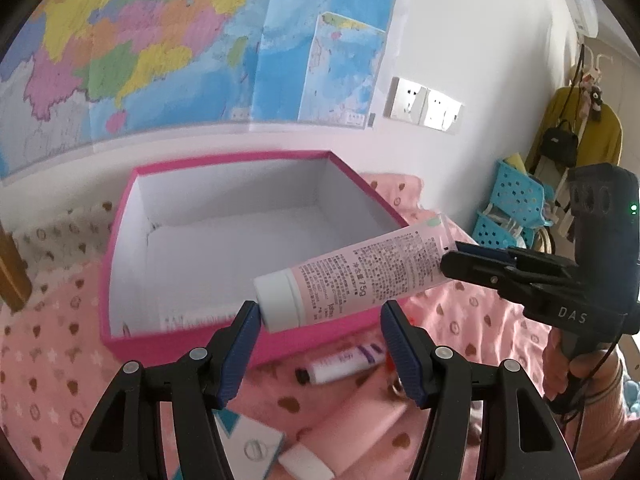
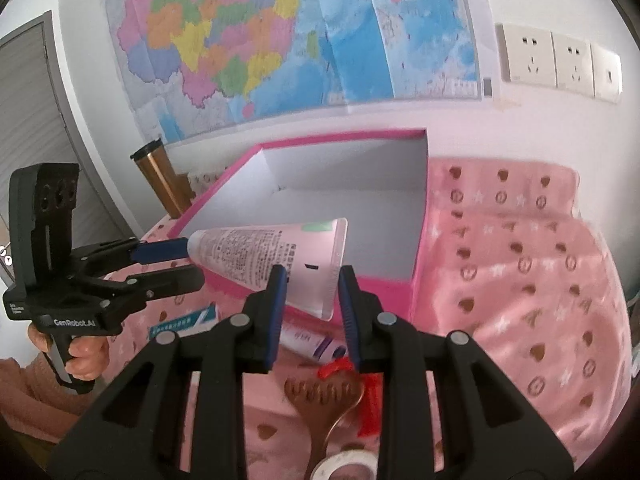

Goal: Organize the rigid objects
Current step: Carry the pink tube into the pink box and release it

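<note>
So from the left wrist, we're holding the pink plastic tube (image 1: 360,268) over the open magenta cardboard box (image 1: 248,344), our left gripper (image 1: 318,344) touching its white cap. From the right wrist, our right gripper (image 2: 313,300) is pinching its crimped tail; that thin hold could be slipping.

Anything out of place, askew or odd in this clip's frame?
Only the pink squeeze tube with the white cap: it hangs tilted above the near rim of the empty pink cardboard box, with the right gripper clamped on its crimped end and the left gripper at its cap. Small items lie scattered on the pink blanket. Nothing looks spilled or damaged.
</note>
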`<state>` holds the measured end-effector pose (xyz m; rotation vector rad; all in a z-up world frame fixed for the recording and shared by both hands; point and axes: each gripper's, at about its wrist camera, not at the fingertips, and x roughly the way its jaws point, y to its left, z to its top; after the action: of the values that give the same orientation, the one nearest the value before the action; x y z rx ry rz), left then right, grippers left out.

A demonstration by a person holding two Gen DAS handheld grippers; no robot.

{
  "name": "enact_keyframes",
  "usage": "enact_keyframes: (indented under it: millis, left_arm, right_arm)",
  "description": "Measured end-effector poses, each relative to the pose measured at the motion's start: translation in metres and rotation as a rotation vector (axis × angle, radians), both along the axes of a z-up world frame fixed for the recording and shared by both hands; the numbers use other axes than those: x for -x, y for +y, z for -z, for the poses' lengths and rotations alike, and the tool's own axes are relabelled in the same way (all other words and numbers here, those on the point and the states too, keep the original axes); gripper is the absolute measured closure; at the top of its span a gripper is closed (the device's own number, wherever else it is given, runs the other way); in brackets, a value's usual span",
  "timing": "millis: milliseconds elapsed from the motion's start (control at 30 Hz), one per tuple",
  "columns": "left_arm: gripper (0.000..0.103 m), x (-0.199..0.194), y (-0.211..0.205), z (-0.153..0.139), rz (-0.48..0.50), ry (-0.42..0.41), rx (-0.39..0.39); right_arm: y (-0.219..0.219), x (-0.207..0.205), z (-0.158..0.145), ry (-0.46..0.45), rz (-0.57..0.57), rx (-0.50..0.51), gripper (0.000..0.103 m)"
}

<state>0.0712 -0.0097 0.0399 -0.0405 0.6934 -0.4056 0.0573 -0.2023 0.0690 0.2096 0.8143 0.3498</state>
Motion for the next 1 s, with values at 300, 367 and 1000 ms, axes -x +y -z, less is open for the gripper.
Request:
enact_keyframes:
  millis: [300,367,1000]
  left_arm:
    - [0.040,-0.033,-0.003,-0.002,0.002,0.022,0.011]
    - [0.040,-0.040,-0.003,0.000,-0.001,0.029,0.007]
    - [0.040,-0.073,-0.012,0.030,0.000,0.141,-0.009]
  right_arm:
    - [-0.011,-0.032,0.005,0.015,0.024,0.006,0.073]
    - [-0.014,-0.039,0.010,0.035,0.026,-0.004,0.073]
    - [-0.020,-0.060,0.036,0.112,0.082,0.064,0.072]
